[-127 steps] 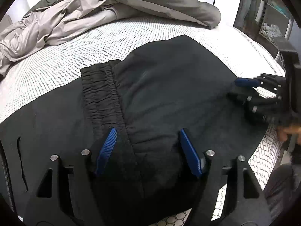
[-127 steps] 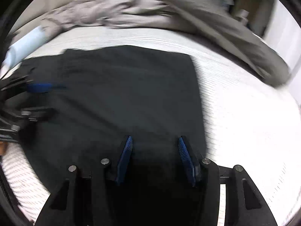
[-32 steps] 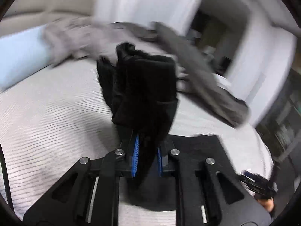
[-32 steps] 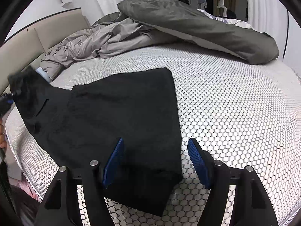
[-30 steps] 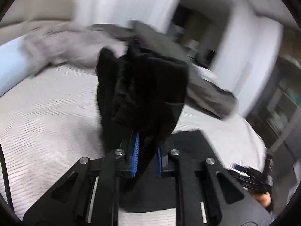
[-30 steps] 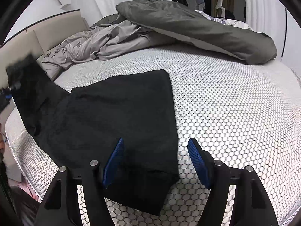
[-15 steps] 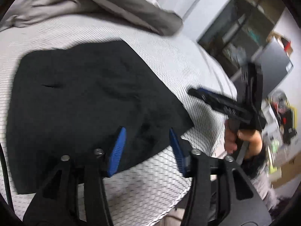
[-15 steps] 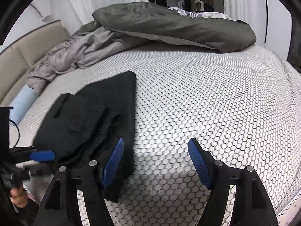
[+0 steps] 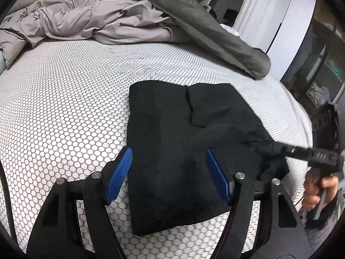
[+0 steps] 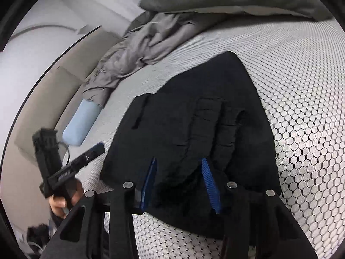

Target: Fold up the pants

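Observation:
The black pants (image 9: 189,142) lie folded in a compact stack on the white honeycomb mattress (image 9: 64,108). My left gripper (image 9: 169,172) hovers over the near edge of the stack. Its jaws are opening, the cloth lies under them, and the pads touch nothing. In the right wrist view the ribbed waistband of the pants (image 10: 207,125) shows on top. My right gripper (image 10: 179,183) straddles a raised bunch of cloth at that edge. Its jaws are closing, with a gap still showing at the pads. Each view also shows the other gripper: the right gripper (image 9: 301,151) and the left gripper (image 10: 94,150).
A crumpled light grey sheet (image 9: 97,21) and a dark grey duvet (image 9: 204,28) are heaped along the far side of the bed. A pale blue pillow (image 10: 82,123) lies by the beige headboard (image 10: 43,108). The mattress edge drops off near the person's hand (image 9: 319,187).
My left gripper held the lifted pants, laid them over the rest, let go, opened and sank over the stack. My right gripper rolled, moved onto the pants' edge and narrowed.

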{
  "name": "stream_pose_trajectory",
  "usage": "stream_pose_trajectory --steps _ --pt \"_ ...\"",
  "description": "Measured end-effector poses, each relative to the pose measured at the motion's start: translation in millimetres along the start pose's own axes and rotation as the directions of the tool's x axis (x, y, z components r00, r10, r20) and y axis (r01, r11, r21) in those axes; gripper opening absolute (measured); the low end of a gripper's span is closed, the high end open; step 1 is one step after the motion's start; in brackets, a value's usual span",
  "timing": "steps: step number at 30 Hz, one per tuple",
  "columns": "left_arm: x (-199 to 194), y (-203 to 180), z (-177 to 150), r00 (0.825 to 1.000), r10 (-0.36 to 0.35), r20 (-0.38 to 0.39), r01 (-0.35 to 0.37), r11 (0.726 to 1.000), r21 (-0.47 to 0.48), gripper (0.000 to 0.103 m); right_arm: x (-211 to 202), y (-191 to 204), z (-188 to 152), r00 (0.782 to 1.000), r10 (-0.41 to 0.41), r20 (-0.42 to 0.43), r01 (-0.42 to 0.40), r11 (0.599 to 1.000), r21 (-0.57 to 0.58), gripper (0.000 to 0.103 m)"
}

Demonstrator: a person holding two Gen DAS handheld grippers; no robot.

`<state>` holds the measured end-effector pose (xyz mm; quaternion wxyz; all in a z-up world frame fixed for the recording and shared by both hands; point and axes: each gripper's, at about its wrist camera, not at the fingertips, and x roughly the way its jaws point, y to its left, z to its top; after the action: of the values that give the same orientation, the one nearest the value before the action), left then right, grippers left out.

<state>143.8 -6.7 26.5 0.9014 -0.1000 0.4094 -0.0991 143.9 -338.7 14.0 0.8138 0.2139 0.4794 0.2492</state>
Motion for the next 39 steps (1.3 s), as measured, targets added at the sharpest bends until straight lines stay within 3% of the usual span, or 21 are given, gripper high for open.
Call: stream_pose_trajectory --steps 6,8,10,12,15,19,21,22,24,26,28,30,33,39 --pt "13 -1 -13 0.999 0.009 -0.044 -0.007 0.999 0.034 0.067 -3 3 8 0.993 0.113 0.038 -0.115 0.992 0.054 0.045" --pt "18 -11 -15 0.998 0.032 -0.053 -0.028 0.997 0.074 0.067 7 5 10 0.991 0.135 0.005 -0.135 0.989 0.066 0.045" --pt "21 -15 -19 0.997 0.053 -0.059 -0.047 0.993 0.106 0.068 25 6 10 0.994 0.090 -0.058 -0.086 0.994 0.068 0.043" --pt "21 -15 -21 0.997 0.054 -0.058 -0.047 0.992 0.116 0.068 36 6 7 0.997 0.021 -0.074 -0.017 0.998 0.061 0.016" --pt "12 -10 -21 0.998 0.033 -0.051 -0.029 0.996 0.084 0.068 29 13 11 1.000 -0.007 -0.030 0.007 0.999 0.032 0.007" --pt "-2 -7 -22 0.998 0.026 -0.054 -0.023 0.998 0.056 0.073 -19 32 7 0.997 -0.019 0.078 0.024 0.998 -0.058 0.007" --pt "1 -5 -25 0.997 0.048 -0.066 -0.043 0.997 0.066 0.073 -28 28 2 0.991 -0.105 0.084 0.111 0.990 -0.081 0.011" --pt "3 -4 -27 0.995 0.055 -0.083 -0.049 0.996 0.071 0.073 -20 19 0 0.984 -0.173 0.043 0.176 0.981 -0.082 0.013" --pt "8 -3 -30 0.994 0.059 -0.095 -0.053 0.996 0.071 0.073 -3 -4 -3 0.972 -0.230 -0.050 0.228 0.973 -0.044 0.016" --pt "7 -3 -31 0.994 0.062 -0.093 -0.055 0.996 0.075 0.073 -3 -22 -4 0.986 -0.156 -0.059 0.158 0.987 0.037 0.016" --pt "3 -5 -31 0.994 0.061 -0.086 -0.054 0.995 0.084 0.073 -13 -25 -2 0.995 -0.100 -0.018 0.101 0.993 0.068 0.026" --pt "2 -7 -32 0.995 0.061 -0.082 -0.054 0.994 0.091 0.073 -22 -31 0 0.999 -0.037 0.022 0.035 0.994 0.101 0.050" --pt "3 -9 -34 0.994 0.062 -0.087 -0.053 0.994 0.100 0.073 -18 -39 3 0.999 0.045 0.031 -0.050 0.985 0.166 0.050" --pt "3 -9 -35 0.994 0.061 -0.087 -0.052 0.994 0.101 0.073 -8 -29 10 0.995 0.094 0.030 -0.097 0.981 0.170 0.050"
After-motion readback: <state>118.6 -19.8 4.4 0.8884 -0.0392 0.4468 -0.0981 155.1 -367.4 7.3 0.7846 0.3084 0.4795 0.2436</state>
